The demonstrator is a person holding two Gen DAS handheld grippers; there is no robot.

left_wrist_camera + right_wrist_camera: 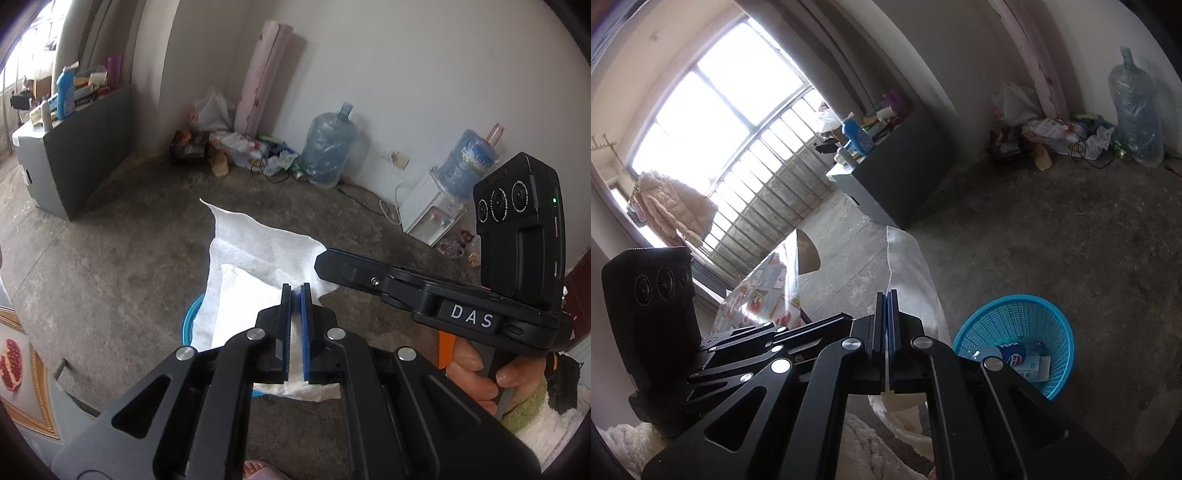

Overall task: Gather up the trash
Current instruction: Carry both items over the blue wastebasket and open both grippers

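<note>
A thin white foam sheet [258,243] hangs over the concrete floor. My left gripper [295,291] is shut on it, and white shows in the slit between its blue pads. My right gripper [320,263] comes in from the right, held by a hand [476,369], its tip at the sheet's right edge. In the right wrist view the right gripper [886,295] is shut, with the sheet [912,266] rising behind its fingers. A blue plastic basket [1067,332] on the floor holds a Pepsi bottle [1012,350] and a small carton. The sheet hides most of the basket [190,319] in the left view.
A grey cabinet [85,155] cluttered with bottles stands at the left. Bags and wrappers [240,147] lie along the far wall by a pink roll [262,81] and a water jug [328,147]. A water dispenser [432,210] stands at the right.
</note>
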